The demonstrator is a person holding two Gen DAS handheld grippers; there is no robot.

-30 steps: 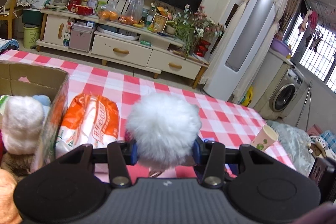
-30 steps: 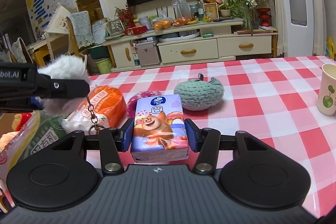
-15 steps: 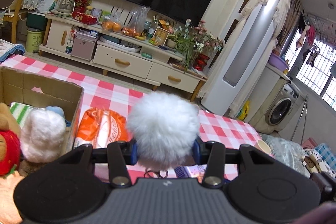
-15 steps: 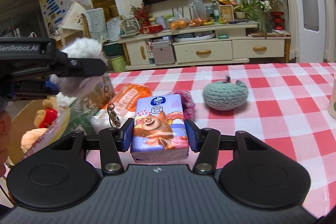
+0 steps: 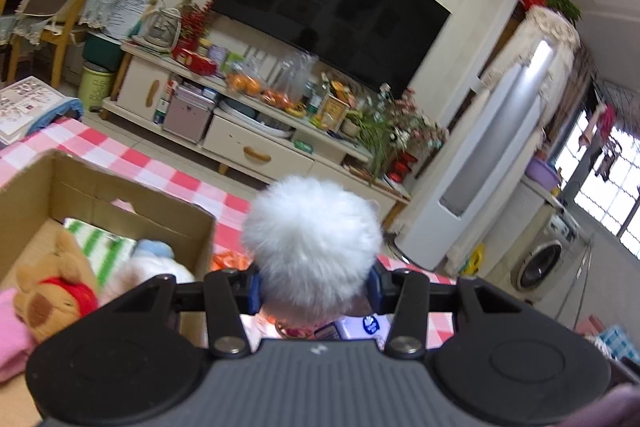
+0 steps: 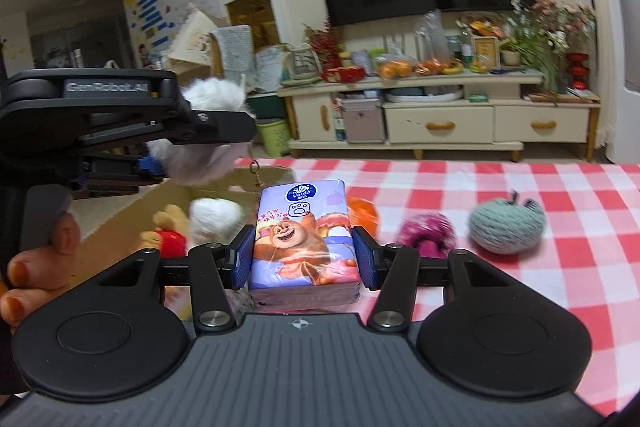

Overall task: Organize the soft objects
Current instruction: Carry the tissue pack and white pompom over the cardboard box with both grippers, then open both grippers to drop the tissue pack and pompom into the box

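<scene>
My left gripper is shut on a white fluffy pom-pom and holds it in the air beside the near corner of an open cardboard box. In the right wrist view that same gripper shows at the left, the pom-pom bulging from it with a small chain hanging below. My right gripper is shut on a purple tissue pack with a cartoon bear. Inside the box lie a brown bear toy, a white plush and a green striped cloth.
On the red-checked tablecloth to the right lie a magenta pom-pom, a teal yarn apple and an orange bag. A hand grips the left tool. Behind the table stand a TV cabinet and a white tower fan.
Both grippers have risen and swung left toward the box, still holding their loads. The box interior has come into fuller view and the paper cup has left both views.
</scene>
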